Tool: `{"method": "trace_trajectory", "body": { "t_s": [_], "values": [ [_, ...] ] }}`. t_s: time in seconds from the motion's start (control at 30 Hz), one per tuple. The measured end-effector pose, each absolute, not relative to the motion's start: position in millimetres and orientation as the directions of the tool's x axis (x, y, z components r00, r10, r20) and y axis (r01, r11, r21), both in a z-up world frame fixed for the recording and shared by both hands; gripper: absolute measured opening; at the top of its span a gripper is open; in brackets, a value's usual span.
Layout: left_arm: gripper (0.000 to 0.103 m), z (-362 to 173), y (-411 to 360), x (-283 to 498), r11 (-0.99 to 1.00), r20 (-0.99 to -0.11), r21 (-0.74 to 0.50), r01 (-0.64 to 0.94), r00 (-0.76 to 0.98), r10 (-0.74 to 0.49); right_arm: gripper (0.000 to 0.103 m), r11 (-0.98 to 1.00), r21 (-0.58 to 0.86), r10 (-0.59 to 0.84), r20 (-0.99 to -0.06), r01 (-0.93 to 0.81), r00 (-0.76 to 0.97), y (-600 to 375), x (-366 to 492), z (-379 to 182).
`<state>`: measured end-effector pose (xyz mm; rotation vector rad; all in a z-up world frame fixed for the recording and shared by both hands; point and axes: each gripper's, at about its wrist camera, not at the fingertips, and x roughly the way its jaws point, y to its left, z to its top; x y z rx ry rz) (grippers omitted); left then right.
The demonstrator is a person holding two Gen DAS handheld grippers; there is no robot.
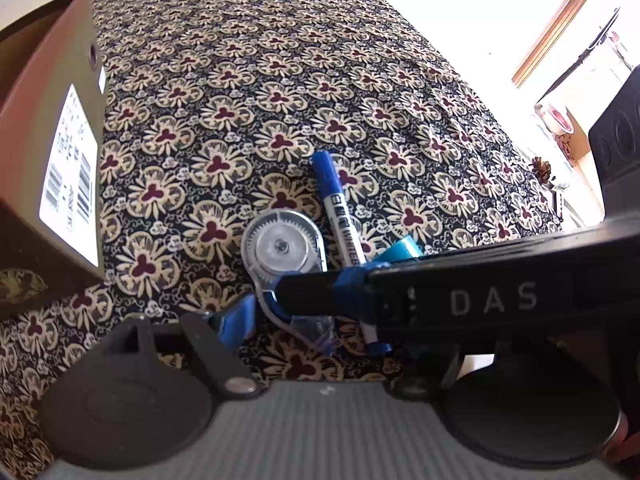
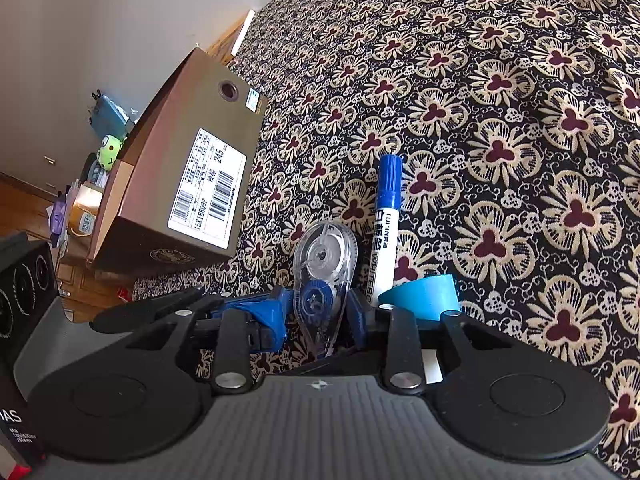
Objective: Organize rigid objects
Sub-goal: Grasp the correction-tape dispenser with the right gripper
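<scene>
The right gripper (image 2: 320,312) has its blue-padded jaws clamped on the narrow lower end of a clear plastic correction-tape dispenser with a blue inner reel (image 2: 325,276), which stands upright between them, just above the dark floral-patterned cloth (image 2: 500,120) covering the surface. Just to its right, a white whiteboard marker with a blue cap (image 2: 386,220) lies flat on the cloth, its cap pointing toward the far side, and appears untouched. The left gripper (image 1: 320,280) has its jaws wide apart and grips nothing; in its own view the right gripper's black body crosses in front, and the dispenser and marker sit between the left gripper's spread blue pads. A brown cardboard shoebox with a white barcode label (image 2: 188,184) sits on the far left of the cloth, well apart from both items, its lid closed as far as the frames show. A green toy and other clutter lie beyond it, too small to make out. By my judgement the tidying is at an early stage: one item has been gripped but not placed, the marker awaits its turn, and where either should go is not evident from these views.
</scene>
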<state>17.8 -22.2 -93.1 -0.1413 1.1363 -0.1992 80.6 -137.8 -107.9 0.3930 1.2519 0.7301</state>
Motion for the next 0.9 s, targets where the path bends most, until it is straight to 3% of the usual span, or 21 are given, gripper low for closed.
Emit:
{"method": "trace_trajectory", "body": {
  "t_s": [0.37,0.83,0.9],
  "values": [
    [0.075,-92.7,-11.3,28.4,0.973,-0.876,-0.227,0.039,0.427,-0.222,0.013,0.721,0.657,0.693,-0.694,-0.222,0.197,-160.9,92.1,-110.5],
    [0.042,-92.3,-8.1,26.9,0.984,-0.872,-0.176,0.037,0.457,-0.174,0.014,0.725,0.61,0.679,-0.713,-0.319,0.178,-137.7,88.2,-107.7],
    [0.041,-92.4,-12.8,23.8,0.989,-0.874,-0.137,0.046,0.465,-0.143,0.015,0.727,0.591,0.672,-0.717,-0.349,0.187,-131.7,85.4,-107.2]
  ]
}}
